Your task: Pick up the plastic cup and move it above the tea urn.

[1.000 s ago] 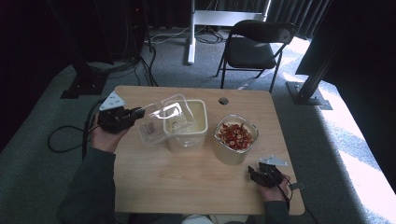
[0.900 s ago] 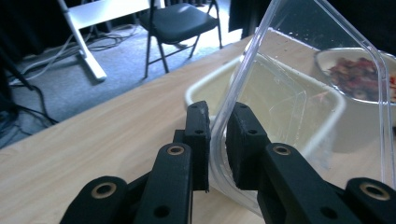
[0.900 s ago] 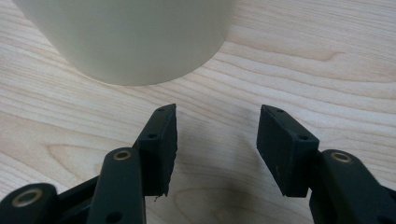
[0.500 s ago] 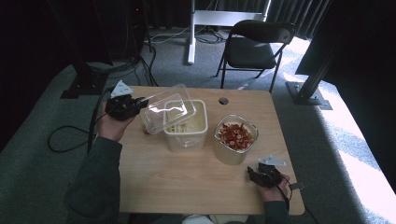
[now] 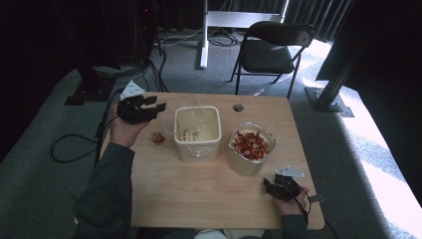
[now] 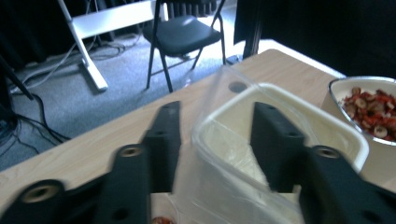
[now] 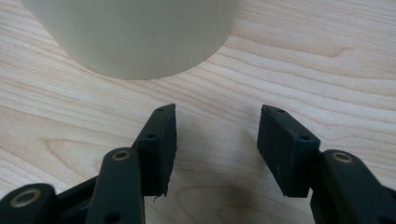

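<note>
I'm letting the clear lid (image 6: 219,154) go beside the square container (image 5: 197,130) on the counter (image 5: 199,199): left gripper (image 5: 153,103) jaws have just been opening, lid between them unpinched. Right gripper (image 7: 215,140) is resting spread and empty (near the bowl (image 5: 250,147)). I'm backing out straight to avoid snagging the lid.

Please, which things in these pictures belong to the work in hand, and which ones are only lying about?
Work in hand: clear lid; cream tub.
Probably lying about: bowl of red pieces; small brown bit beside the tub; black chair.
</note>
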### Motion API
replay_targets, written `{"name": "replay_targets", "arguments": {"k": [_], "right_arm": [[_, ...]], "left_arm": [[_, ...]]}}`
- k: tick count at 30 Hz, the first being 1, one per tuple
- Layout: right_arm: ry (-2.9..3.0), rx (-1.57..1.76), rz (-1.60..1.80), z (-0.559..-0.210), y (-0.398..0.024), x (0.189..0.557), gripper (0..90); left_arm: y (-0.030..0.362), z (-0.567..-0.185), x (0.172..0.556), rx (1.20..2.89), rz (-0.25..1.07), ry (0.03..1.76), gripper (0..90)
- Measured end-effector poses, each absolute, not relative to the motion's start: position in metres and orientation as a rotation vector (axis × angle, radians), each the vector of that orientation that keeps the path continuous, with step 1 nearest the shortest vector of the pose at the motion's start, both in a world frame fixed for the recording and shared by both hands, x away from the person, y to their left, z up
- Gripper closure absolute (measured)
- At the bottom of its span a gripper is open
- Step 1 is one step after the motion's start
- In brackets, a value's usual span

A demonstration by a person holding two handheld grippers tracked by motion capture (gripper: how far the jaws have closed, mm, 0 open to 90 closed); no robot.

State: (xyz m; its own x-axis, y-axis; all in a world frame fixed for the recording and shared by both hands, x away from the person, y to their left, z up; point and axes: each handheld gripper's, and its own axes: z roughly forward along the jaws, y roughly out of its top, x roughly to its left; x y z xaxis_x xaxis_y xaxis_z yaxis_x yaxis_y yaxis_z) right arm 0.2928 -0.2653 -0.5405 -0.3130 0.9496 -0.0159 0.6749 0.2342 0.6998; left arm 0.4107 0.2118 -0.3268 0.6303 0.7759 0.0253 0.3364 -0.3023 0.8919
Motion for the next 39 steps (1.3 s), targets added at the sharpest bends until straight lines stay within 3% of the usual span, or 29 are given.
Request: {"name": "replay_targets", "arguments": {"k": [9,17,23,25,30,39], "right_arm": [[2.072,1.488,0.838,-0.541,-0.266,0.292,46.3],[2.072,1.49,0.841,-0.541,-0.266,0.293,45.7],[2.073,1.49,0.841,-0.541,-0.266,0.293,45.2],[2.073,1.489,0.842,-0.541,-0.267,0.292,44.9],[2.071,1.495,0.846,-0.541,-0.268,0.292,44.8],[2.071,1.492,0.846,-0.541,-0.268,0.293,44.8]], "left_arm": [[0.207,-0.333,0.414,1.909,0.575,0.891,48.2],[0.193,-0.337,0.409,1.926,0.547,0.881,40.0],[0.174,-0.349,0.415,1.969,0.596,0.944,28.3],[0.173,-0.352,0.416,1.986,0.629,0.958,29.9],[0.174,-0.348,0.417,1.981,0.705,0.98,47.6],[0.196,-0.343,0.423,1.947,0.752,1.05,47.8]]}}
